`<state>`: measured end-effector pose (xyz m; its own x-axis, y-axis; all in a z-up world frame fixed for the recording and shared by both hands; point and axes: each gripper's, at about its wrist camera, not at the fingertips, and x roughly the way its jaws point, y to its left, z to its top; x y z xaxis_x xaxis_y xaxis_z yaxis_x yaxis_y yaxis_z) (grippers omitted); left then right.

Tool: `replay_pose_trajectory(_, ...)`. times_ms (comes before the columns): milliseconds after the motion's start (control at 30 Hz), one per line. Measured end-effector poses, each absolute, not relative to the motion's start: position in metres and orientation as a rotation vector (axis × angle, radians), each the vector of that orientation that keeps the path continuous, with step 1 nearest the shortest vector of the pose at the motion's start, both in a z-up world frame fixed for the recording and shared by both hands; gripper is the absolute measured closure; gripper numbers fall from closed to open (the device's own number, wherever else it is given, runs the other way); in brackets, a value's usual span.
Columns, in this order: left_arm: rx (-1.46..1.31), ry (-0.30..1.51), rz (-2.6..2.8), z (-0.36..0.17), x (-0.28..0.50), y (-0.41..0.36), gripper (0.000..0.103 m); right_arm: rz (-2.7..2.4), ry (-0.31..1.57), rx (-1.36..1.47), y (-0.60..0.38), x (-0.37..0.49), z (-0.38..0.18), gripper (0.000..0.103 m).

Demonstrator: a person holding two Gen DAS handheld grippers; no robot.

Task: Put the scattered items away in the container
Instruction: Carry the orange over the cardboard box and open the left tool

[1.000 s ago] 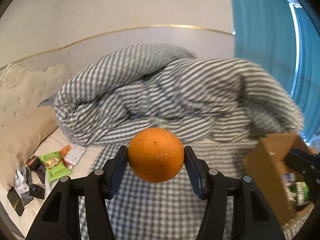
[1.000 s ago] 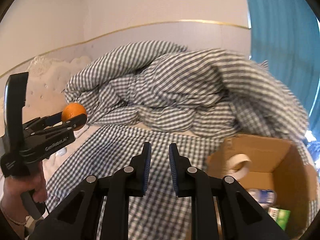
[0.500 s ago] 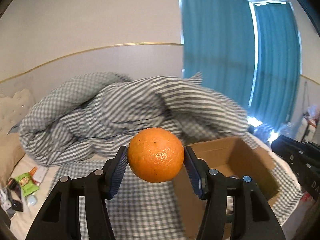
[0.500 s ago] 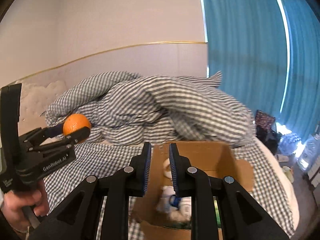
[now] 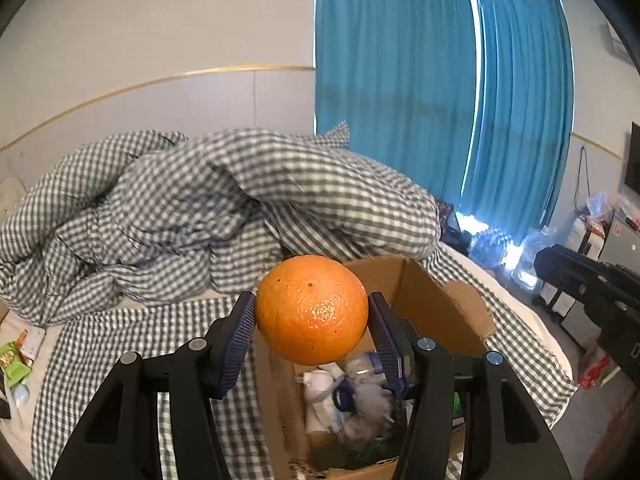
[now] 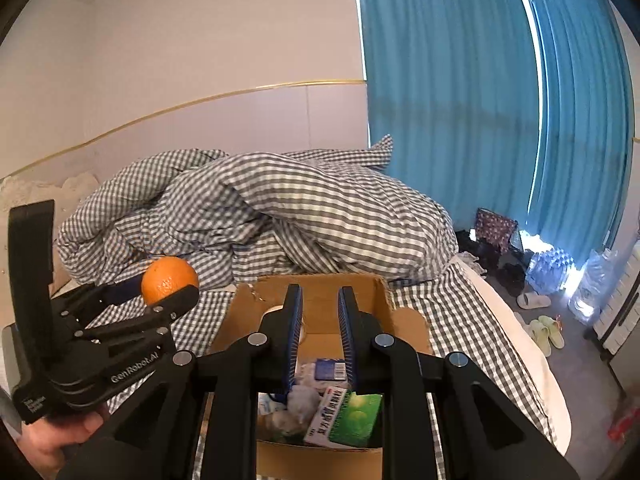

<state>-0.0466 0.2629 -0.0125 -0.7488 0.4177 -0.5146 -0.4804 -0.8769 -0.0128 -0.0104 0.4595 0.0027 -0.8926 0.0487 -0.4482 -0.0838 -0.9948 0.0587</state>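
Note:
My left gripper (image 5: 312, 320) is shut on an orange (image 5: 311, 309) and holds it in the air just above the left rim of an open cardboard box (image 5: 424, 296). In the right wrist view the orange (image 6: 170, 280) and the left gripper (image 6: 160, 296) hang left of the box (image 6: 320, 286). The box holds several items, among them a green medicine box (image 6: 344, 416) and white packets. My right gripper (image 6: 319, 312) hovers over the box with its jaws a narrow gap apart and nothing between them.
A crumpled grey checked duvet (image 5: 208, 208) lies behind the box on the bed. A green snack packet (image 5: 12, 364) and other small items lie at the far left. Blue curtains (image 6: 480, 120) hang at the right, with slippers (image 6: 544, 332) on the floor.
Both grippers have swung right from the bed's left side to the cardboard box. The orange has stayed clamped in the left gripper. The right gripper's jaws have parted a little.

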Motion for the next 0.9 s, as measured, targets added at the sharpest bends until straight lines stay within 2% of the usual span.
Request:
replay_pose_trajectory(533, -0.849, 0.219, 2.468, -0.071, -0.076, 0.299, 0.045, 2.943, 0.189, -0.848, 0.482, -0.047, -0.051, 0.085)
replay_pose_trajectory(633, -0.840, 0.221, 2.470, -0.074, -0.079, 0.298, 0.040, 2.936, 0.197, -0.869, 0.483, -0.053, -0.060, 0.085)
replay_pose_trajectory(700, -0.808, 0.224, 2.476, -0.070, -0.078, 0.297, 0.023, 2.931, 0.202, -0.874, 0.483, -0.057, -0.064, 0.085)
replay_pose_trajectory(900, -0.758, 0.226, 2.507, -0.057, -0.077, 0.289, 0.019, 2.936, 0.209, -0.868, 0.480, -0.058, -0.063, 0.085)
